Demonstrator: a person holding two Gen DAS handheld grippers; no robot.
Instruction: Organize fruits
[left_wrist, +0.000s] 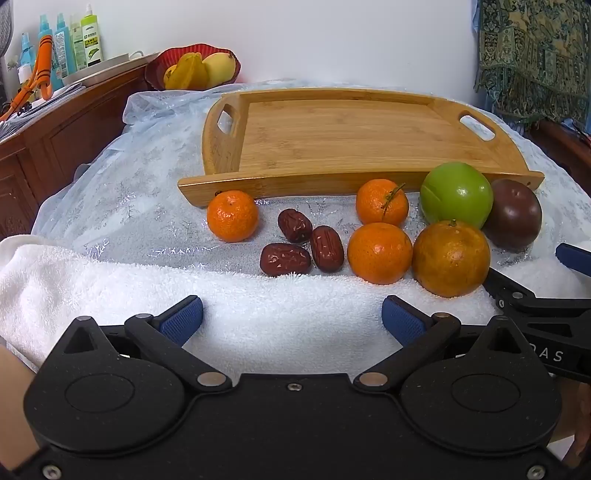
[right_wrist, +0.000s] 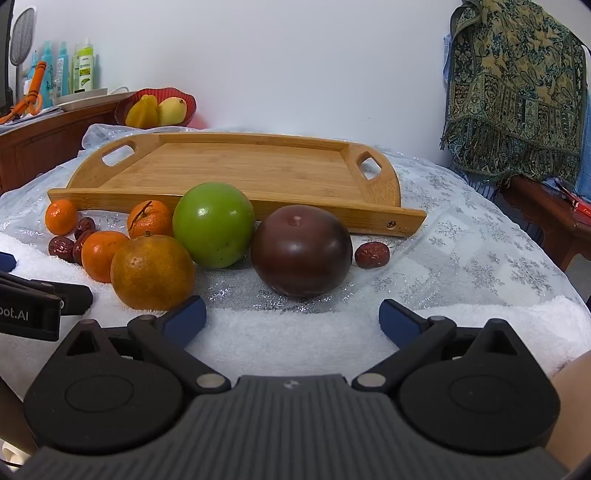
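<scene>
An empty bamboo tray (left_wrist: 347, 125) (right_wrist: 236, 170) lies on the cloth-covered table. In front of it sit several oranges, the largest (left_wrist: 450, 258) (right_wrist: 152, 272) nearest me, a green apple (left_wrist: 457, 194) (right_wrist: 213, 224), a dark purple fruit (left_wrist: 514, 214) (right_wrist: 301, 251) and red dates (left_wrist: 295, 243) (right_wrist: 66, 243). One more date (right_wrist: 372, 254) lies right of the purple fruit. My left gripper (left_wrist: 291, 319) stands open over the white towel, short of the dates. My right gripper (right_wrist: 291, 319) is open too, just before the purple fruit, with nothing between its fingers.
A white towel (left_wrist: 110, 280) (right_wrist: 480, 325) covers the table's near edge. A red bowl of yellow fruit (left_wrist: 192, 68) (right_wrist: 157, 107) sits behind the tray. Bottles (left_wrist: 66, 44) stand on a wooden cabinet at the left. A patterned cloth (right_wrist: 517, 92) hangs at the right.
</scene>
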